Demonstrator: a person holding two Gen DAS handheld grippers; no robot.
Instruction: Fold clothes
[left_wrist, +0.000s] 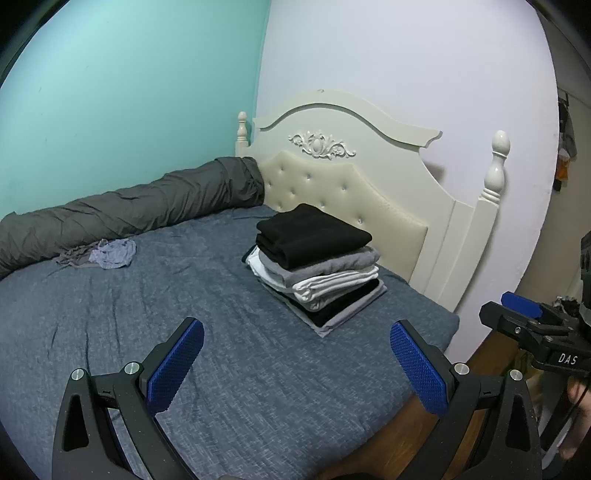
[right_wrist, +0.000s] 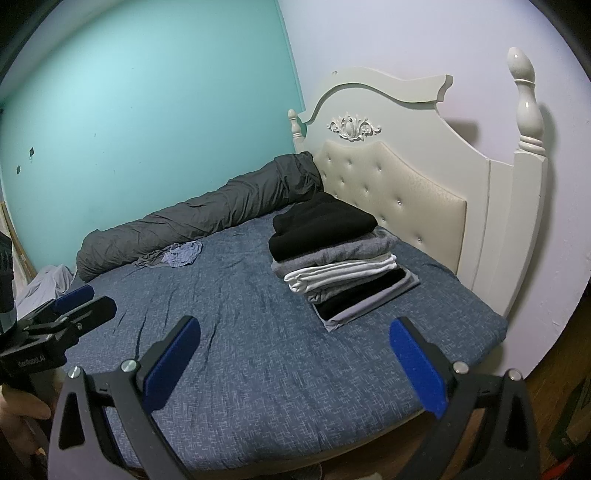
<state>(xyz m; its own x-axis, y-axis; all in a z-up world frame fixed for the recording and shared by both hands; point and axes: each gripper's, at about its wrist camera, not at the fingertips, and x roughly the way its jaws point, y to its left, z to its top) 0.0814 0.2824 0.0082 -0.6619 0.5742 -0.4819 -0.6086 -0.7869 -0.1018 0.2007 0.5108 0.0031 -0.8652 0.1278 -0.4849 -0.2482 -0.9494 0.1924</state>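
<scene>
Left wrist view: my left tool hangs over the blue bed with blades spread wide and nothing between them, and the right tool is the same, wide apart and empty. One unfolded garment, pale lilac and crumpled, lies near the long grey rolled duvet, well apart from the single folded stack by the headboard, where I count roughly six layers. I judge the loose piece light, limp and slippery-thin, best pinched at two hem corners.
</scene>
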